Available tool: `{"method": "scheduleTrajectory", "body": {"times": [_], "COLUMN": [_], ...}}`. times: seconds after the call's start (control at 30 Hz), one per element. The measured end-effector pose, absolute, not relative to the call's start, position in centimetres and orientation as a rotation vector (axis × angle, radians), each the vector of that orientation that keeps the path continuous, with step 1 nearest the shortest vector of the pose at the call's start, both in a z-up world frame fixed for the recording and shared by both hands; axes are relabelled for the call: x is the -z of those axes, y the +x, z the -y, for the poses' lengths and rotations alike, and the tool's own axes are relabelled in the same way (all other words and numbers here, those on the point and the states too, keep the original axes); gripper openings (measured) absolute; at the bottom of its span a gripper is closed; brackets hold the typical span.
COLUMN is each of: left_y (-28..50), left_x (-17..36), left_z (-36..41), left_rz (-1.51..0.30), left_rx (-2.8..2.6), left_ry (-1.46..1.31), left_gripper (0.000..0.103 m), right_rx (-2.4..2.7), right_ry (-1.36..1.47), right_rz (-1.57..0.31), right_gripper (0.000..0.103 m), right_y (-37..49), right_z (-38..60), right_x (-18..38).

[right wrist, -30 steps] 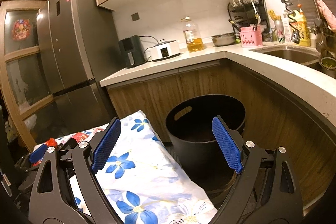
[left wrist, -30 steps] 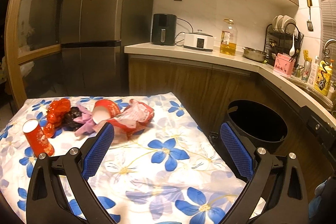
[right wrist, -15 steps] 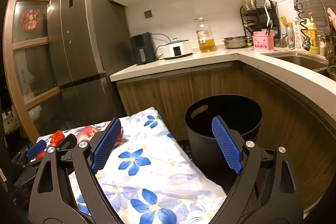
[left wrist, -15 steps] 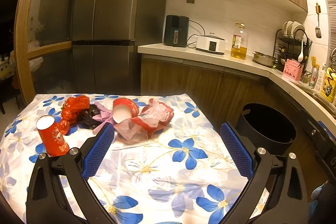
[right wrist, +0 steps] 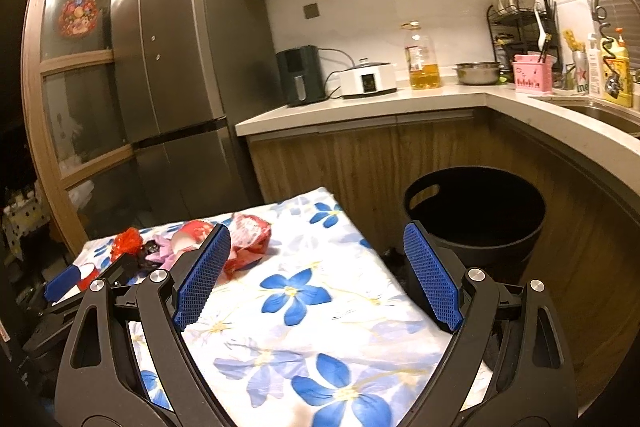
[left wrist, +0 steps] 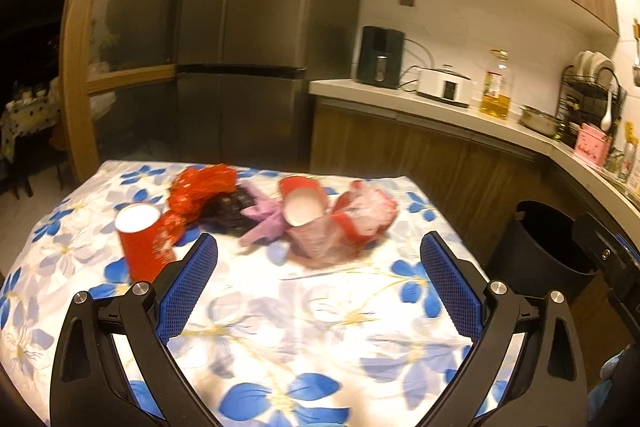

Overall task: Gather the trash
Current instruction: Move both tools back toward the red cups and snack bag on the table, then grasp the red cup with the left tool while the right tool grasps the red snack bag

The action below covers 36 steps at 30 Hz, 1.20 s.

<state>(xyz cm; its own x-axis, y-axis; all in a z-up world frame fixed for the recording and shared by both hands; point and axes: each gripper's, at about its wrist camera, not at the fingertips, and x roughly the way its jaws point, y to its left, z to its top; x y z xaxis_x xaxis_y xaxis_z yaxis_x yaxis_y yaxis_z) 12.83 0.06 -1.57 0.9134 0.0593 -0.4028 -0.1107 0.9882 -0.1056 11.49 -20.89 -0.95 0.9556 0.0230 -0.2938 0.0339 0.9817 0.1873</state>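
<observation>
Trash lies in a row at the far side of a table with a blue-flowered cloth [left wrist: 304, 311]: an upright red paper cup [left wrist: 140, 243], a crumpled red foil wrapper [left wrist: 200, 189], a dark wrapper [left wrist: 228, 209], a purple scrap [left wrist: 266, 223], a tipped red cup [left wrist: 302, 203] and a red-and-clear plastic bag [left wrist: 352, 223]. My left gripper [left wrist: 318, 283] hangs open above the cloth, short of the pile, nothing between its fingers. My right gripper [right wrist: 316, 279] is open too, over the table's right part [right wrist: 320, 327], with the pile [right wrist: 244, 239] ahead to its left.
A black round bin [right wrist: 476, 219] stands on the floor right of the table, against the wooden counter cabinets [right wrist: 360, 163]. A tall grey fridge [left wrist: 248, 39] rises behind the table. The counter holds appliances, an oil bottle [right wrist: 420, 59] and a dish rack.
Both views have swung left: the trash pile now sits nearer the middle of the left wrist view, and the bin has slid toward the right in both. Both grippers stay open.
</observation>
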Motion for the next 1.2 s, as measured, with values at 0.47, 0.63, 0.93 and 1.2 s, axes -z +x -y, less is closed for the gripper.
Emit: {"method": "scheduleTrajectory", "body": {"times": [0.47,0.63,0.93,1.2], "left_y": [12.9,14.2,17.7,19.8], "left_x": [3.8,4.5,6.0,7.2], "left_z": [-8.6,-11.9,-15.0,-16.0], "left_rz": [-0.409,-0.412,-0.465,-0.532], "left_rx": [-0.273,-0.320,-0.330,-0.287], "left_ry": [-0.147,-0.169,-0.172,-0.226], "left_gripper": [0.097,0.097,0.097,0.090], "right_rx": [-0.096,-0.128,-0.154,-0.156], "right_ry": [0.156,0.146,0.159,0.153], "right_rz": [-0.349,-0.371,-0.390,-0.388], "right_gripper": [0.087,0.087,0.087,0.087], "right_y": [14.2,15.2,17.1,19.5], "right_z": [14.9,12.9,10.8,9.4], "right_x": [3.5,4.3,5.0,5.3]}}
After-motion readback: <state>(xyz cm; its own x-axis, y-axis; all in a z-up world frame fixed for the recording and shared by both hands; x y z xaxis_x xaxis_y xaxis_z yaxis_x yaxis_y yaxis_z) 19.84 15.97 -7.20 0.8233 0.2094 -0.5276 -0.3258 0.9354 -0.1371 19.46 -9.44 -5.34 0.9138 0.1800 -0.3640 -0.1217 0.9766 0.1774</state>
